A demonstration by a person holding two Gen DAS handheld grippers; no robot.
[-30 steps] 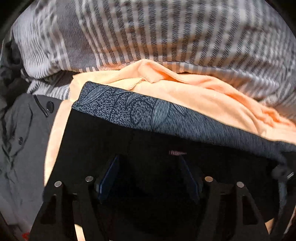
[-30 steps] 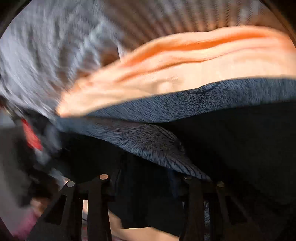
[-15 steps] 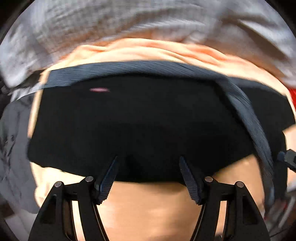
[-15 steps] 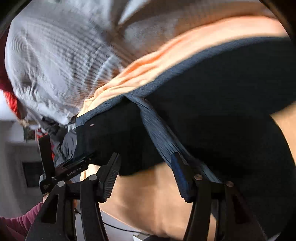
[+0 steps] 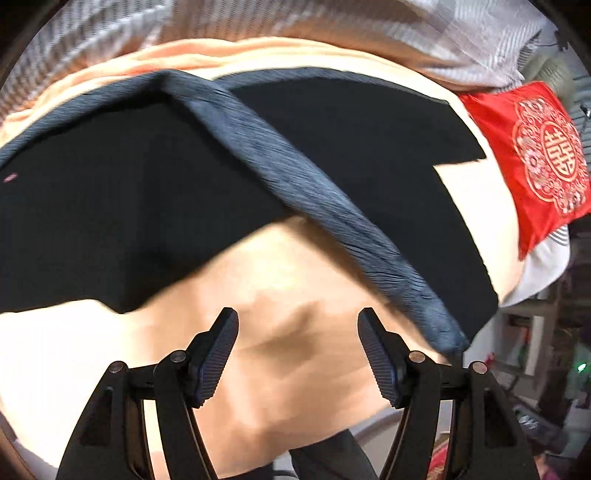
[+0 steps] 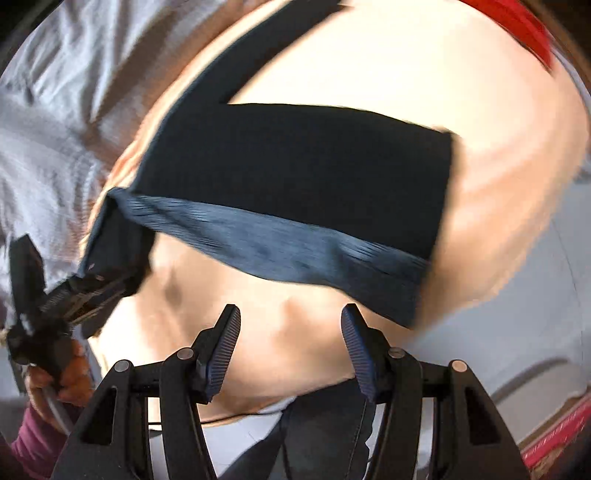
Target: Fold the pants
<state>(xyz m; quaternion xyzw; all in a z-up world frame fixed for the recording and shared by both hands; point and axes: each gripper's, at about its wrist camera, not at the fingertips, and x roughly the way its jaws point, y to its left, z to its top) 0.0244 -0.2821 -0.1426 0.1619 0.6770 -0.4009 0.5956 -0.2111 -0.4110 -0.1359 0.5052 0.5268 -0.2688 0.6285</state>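
Left gripper [image 5: 297,354]: jaws apart, holding nothing, above peach sheet [image 5: 288,369].
Right gripper [image 6: 290,350]: jaws just opened wider, nothing between them, also over the peach sheet.
Pants [image 5: 129,206]: black, lying flat on the peach sheet beyond both grippers, grey-blue waistband [image 5: 325,206] turned diagonally across them.
Red cloth [image 5: 535,155]: at sheet's right edge, gold emblem.
Striped bedding [image 5: 424,33]: behind, blurred, possibly a duvet.

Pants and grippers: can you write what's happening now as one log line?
pants: black, grey waistband, lying folded on peach cloth | left gripper: open, empty | right gripper: open, empty, jaws just opened
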